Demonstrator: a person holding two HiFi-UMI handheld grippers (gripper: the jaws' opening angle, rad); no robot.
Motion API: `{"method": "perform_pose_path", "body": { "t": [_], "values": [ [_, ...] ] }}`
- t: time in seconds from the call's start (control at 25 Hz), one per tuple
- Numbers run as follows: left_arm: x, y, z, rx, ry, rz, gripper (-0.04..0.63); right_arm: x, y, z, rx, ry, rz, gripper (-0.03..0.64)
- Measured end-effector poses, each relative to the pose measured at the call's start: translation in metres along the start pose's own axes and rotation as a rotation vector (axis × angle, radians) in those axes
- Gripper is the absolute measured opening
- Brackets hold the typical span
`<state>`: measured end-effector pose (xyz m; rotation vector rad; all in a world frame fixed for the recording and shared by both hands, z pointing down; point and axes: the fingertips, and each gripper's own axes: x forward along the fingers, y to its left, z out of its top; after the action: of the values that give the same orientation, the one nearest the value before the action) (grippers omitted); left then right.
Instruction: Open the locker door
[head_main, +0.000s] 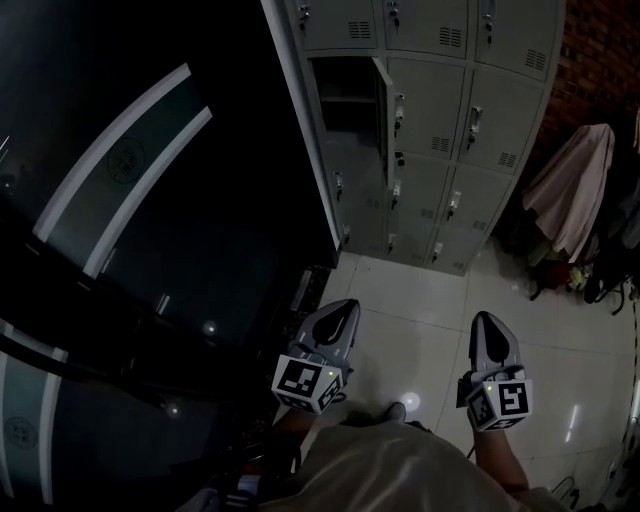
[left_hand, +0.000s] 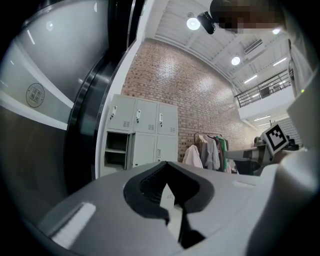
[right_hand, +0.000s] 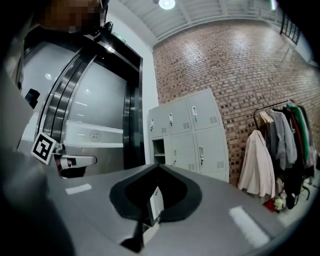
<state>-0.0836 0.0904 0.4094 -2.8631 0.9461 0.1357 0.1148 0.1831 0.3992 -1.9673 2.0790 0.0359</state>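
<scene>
A grey bank of lockers (head_main: 440, 130) stands ahead across the tiled floor. One door (head_main: 382, 105) in the left column, second row, hangs swung outward, and its compartment (head_main: 345, 95) shows dark with a shelf inside. That open compartment also shows in the left gripper view (left_hand: 116, 150) and the right gripper view (right_hand: 158, 148). My left gripper (head_main: 347, 303) and right gripper (head_main: 484, 317) are both held low near my body, well short of the lockers, pointing toward them. Each has its jaws together with nothing between them (left_hand: 167, 164) (right_hand: 159, 166).
A dark curved glass wall (head_main: 150, 200) runs along the left, right up to the lockers' side. A clothes rack with a pale coat (head_main: 575, 190) stands right of the lockers against the brick wall (right_hand: 240, 65). Pale floor tiles (head_main: 420, 330) lie between me and the lockers.
</scene>
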Motion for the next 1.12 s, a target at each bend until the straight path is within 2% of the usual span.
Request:
{"method": "perform_pose_path", "body": {
  "t": [0.12, 0.36, 0.72, 0.92, 1.12],
  "values": [
    [-0.013, 0.005, 0.007, 0.017, -0.002, 0.001, 0.061, -0.003, 0.013, 0.003, -0.001, 0.013, -0.010, 0.002],
    [-0.037, 0.018, 0.006, -0.003, 0.012, 0.008, 0.061, -0.007, 0.033, -0.001, 0.002, 0.017, -0.031, 0.002],
    [-0.057, 0.016, 0.017, 0.016, -0.022, -0.004, 0.061, -0.025, 0.051, 0.012, -0.033, -0.020, -0.047, 0.002],
    [-0.058, 0.006, 0.028, -0.015, -0.011, -0.025, 0.061, -0.033, 0.050, 0.032, -0.044, -0.032, -0.058, 0.001],
    [-0.056, 0.011, 0.029, -0.040, -0.013, -0.031, 0.061, -0.030, 0.054, 0.027, -0.050, -0.038, -0.055, 0.000]
  ]
}}
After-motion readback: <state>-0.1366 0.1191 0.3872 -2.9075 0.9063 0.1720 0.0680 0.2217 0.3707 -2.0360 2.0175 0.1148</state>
